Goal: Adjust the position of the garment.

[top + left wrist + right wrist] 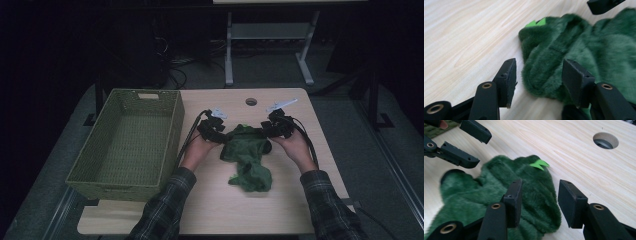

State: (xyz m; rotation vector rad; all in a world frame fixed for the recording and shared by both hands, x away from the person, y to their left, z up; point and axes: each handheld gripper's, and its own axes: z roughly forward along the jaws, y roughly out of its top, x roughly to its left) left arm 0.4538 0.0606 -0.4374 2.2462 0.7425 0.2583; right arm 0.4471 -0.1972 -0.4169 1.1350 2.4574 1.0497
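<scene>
In the left gripper view, the left tongs [537,75] stand partly apart, and a fold at the edge of the green plush cloth [584,50] lies in the gap between the two black jaws. The pads are not pressing on it; bare wood shows beside the left-hand jaw. In the right gripper view, the right tongs [539,200] are likewise partly apart, with another edge of the cloth between the jaws and a narrow gap on either side of the fur.

The cloth lies crumpled on the table [280,210], directly between the two tongs, with a lobe trailing back toward the person, nearer than both tongs. A small bright green tag [539,164] sticks out of the fur just beyond the right tongs.

Seen from the high view, the left tongs [214,131] and right tongs [274,129] face each other across the cloth's far end, each held by a hand in a plaid sleeve [167,205].

A round hole [251,102] in the table lies beyond the tongs. A woven green basket [172,125] stands to the outer side of the left tongs, just beside that hand.
</scene>
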